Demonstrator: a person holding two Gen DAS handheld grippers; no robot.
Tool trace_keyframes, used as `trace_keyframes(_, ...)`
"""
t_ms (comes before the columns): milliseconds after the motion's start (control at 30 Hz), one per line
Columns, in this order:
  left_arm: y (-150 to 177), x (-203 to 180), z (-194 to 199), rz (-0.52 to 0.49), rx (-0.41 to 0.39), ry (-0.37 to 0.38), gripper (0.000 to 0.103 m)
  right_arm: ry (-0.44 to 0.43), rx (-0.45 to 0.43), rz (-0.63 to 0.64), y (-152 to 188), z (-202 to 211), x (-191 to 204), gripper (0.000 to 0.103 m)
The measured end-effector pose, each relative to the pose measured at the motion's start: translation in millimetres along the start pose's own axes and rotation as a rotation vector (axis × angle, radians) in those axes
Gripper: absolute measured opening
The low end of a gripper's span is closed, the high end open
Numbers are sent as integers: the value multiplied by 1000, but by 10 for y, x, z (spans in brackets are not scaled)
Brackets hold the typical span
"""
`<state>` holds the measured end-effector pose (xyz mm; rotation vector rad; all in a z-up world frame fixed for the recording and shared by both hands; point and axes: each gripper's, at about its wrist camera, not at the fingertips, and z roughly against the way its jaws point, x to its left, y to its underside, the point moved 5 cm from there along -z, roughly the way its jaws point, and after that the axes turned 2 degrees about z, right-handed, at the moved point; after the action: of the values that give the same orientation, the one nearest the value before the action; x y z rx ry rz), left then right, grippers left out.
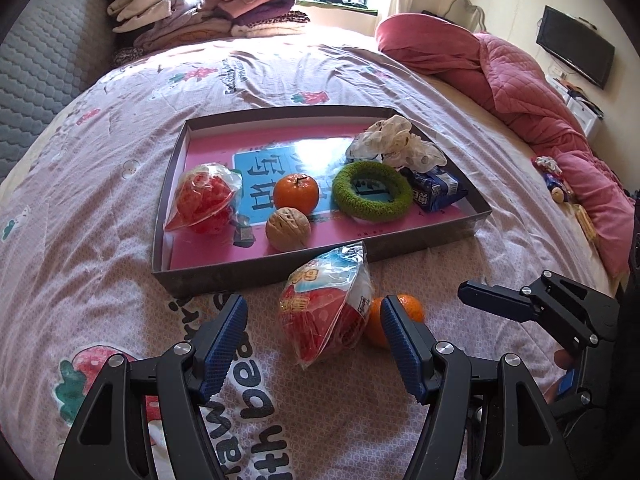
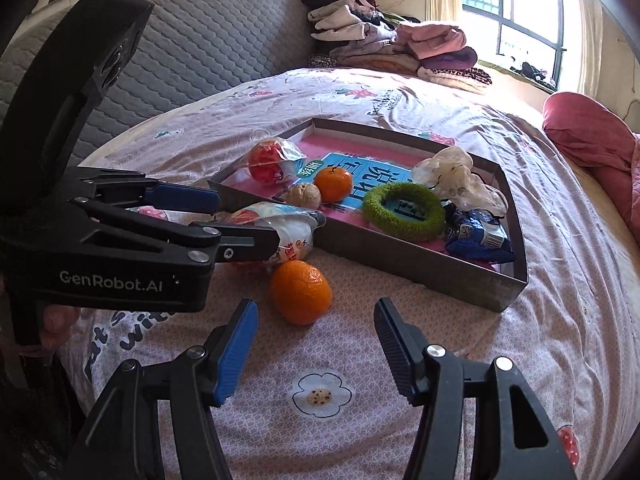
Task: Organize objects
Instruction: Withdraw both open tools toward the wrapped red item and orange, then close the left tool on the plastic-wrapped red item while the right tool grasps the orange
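A shallow cardboard tray (image 1: 424,246) (image 2: 400,252) lies on the bed. In it are a bagged red snack (image 1: 204,200), a tangerine (image 1: 296,193), a walnut (image 1: 288,229), a green ring (image 1: 372,191), a blue packet (image 1: 436,190) and a white scrunchie (image 1: 396,140). In front of the tray lie a red-and-white snack bag (image 1: 328,316) (image 2: 284,232) and a loose tangerine (image 1: 412,308) (image 2: 301,292). My left gripper (image 1: 314,340) (image 2: 244,220) is open, its fingers on either side of the snack bag. My right gripper (image 2: 316,344) (image 1: 480,294) is open and empty, just short of the loose tangerine.
The bed has a pink patterned sheet (image 1: 120,264). Folded clothes (image 1: 200,8) are piled at the far end by a grey headboard (image 2: 180,52). A red quilt (image 1: 520,92) lies bunched along the right side, with small items (image 1: 556,184) beside it.
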<state>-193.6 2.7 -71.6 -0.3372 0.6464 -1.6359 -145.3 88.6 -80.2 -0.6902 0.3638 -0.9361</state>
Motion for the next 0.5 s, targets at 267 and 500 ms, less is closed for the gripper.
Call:
trace_keyframes(267,-9,-27,-100,1,7,1,70,4,5,19,8,-153,37,60)
trace_keyframes(500,-48,-9,-149,16,3,7,70,8,-5,4,-35,-288,31,60)
